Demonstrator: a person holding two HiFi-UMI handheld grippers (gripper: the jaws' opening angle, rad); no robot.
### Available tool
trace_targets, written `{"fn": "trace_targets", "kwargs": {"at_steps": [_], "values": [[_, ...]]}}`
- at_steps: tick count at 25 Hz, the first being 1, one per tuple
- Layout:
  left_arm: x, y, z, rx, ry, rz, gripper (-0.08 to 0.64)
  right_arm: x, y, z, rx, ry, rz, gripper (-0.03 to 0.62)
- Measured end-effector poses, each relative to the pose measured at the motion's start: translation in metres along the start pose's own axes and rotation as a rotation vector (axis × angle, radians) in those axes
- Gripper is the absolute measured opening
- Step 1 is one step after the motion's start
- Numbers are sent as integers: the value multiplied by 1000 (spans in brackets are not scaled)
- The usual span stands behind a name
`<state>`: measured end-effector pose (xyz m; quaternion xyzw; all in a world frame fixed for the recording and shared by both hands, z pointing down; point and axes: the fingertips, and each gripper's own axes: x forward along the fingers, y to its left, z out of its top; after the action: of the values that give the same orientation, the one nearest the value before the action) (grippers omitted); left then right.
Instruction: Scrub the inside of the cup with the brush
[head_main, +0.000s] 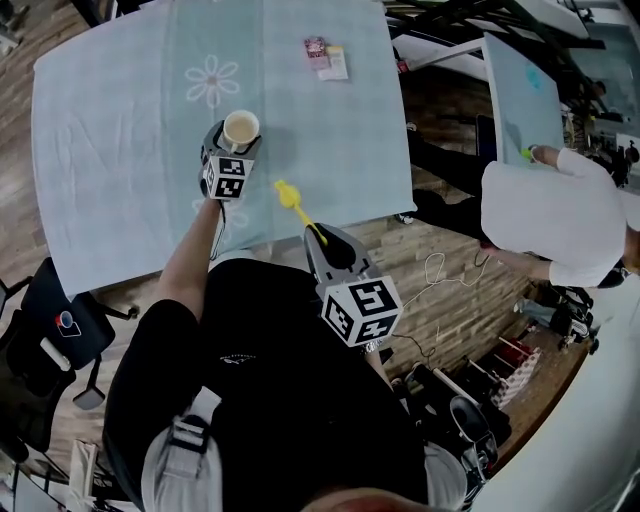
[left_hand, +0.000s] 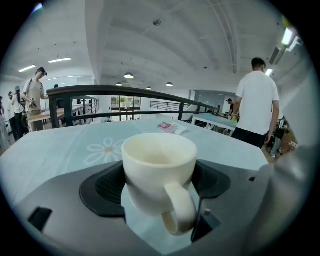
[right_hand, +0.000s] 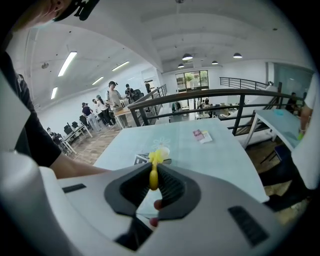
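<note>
Cream cup (head_main: 240, 130) sits near the lower edge of the counter (head_main: 120, 100), mouth up, a little left of centre in the head view. The left claw (head_main: 238, 142) is clamped on its body from both sides. In the left gripper view the handle faces the camera, and the cup (left_hand: 159, 170) leans a touch. I can't tell whether its base rests on the cloth. Now the right claw (head_main: 325, 240): it's clenched on the tail of the yellow brush (head_main: 293, 200), and the right gripper view shows the brush (right_hand: 154, 170) pinched between the pads. Its long axis runs from lower right up to upper left, and the head aims at the cup but stops short of the rim, clearly apart. So the cup lies up and left of the brush head, and I'd say the brush must rise and tip nose-down to drop into that mouth. The right claw hangs just past the counter's lower edge, over the floor. Cloth around the cup is bare, and a small packet (head_main: 327, 57) lies well away toward the top edge. There's room to work, I'd judge.
</note>
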<state>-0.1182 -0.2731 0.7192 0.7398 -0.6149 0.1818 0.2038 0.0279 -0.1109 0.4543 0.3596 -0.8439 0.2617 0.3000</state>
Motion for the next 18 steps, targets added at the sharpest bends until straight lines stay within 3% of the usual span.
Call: {"fn": "trace_targets", "kwargs": {"at_steps": [9,15,18], "values": [[-3,-9,-14,73,-7,-15,403,2,-9,0,-1,10,13,38],[-1,-8,-17,23,25,-28,403,4,-10,0,-25,18,49,38],[-6,-7,-15,34,42,-1,404,4,-14,1,-38,17,70,38]]}}
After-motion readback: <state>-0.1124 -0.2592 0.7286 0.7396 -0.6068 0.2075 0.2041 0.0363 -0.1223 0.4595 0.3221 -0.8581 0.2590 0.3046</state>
